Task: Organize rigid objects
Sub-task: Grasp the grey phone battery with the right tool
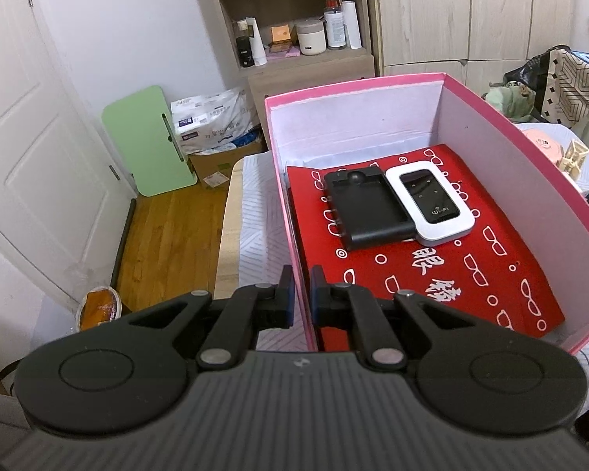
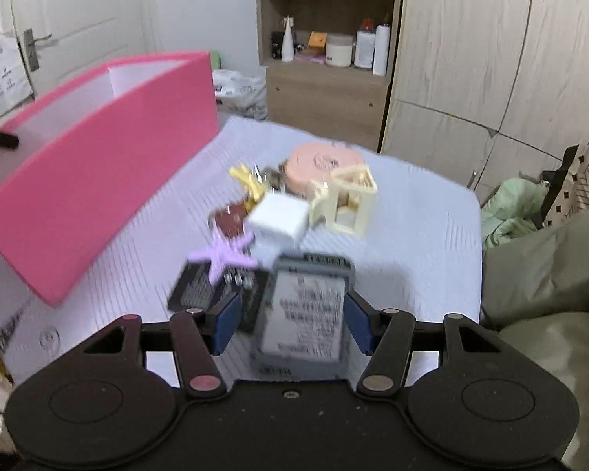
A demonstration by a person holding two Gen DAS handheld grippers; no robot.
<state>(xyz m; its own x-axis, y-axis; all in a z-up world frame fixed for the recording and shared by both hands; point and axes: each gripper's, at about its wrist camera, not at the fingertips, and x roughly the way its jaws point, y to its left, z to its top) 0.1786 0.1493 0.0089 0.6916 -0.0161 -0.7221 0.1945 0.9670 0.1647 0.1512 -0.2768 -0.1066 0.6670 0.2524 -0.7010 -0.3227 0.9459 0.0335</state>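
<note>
Left wrist view: the left gripper (image 1: 302, 288) is clamped on the near wall of an open pink box (image 1: 502, 149), its two blue-padded fingers (image 1: 289, 288) pressed to either side of the thin cardboard. Inside the box, a red cloth (image 1: 451, 282) printed with white eyeglass shapes and Chinese characters covers the floor. On that cloth lie a black charger cradle (image 1: 367, 212) and a white pocket Wi-Fi router (image 1: 432, 206) with a dark glossy face; the router's left edge overlaps the cradle. The box stands on a table under a pale quilted cover (image 1: 259, 212). From the right wrist view, blurred by motion, the right gripper (image 2: 292, 324) hangs with its jaws spread above the same cover, a grey battery pack (image 2: 306, 314) with a white printed label lying between its fingers; whether the pads touch the pack cannot be told through the blur. Just beyond the pack sits a loose cluster of small items: a lilac star-shaped piece (image 2: 225, 253), a black card-like object (image 2: 194, 286), a white plug adapter (image 2: 278, 221), a cream plastic frame (image 2: 347, 200), a round peach-pink case (image 2: 326, 167) and yellow clips (image 2: 247, 182). The pink box rises to the left of this cluster.
</note>
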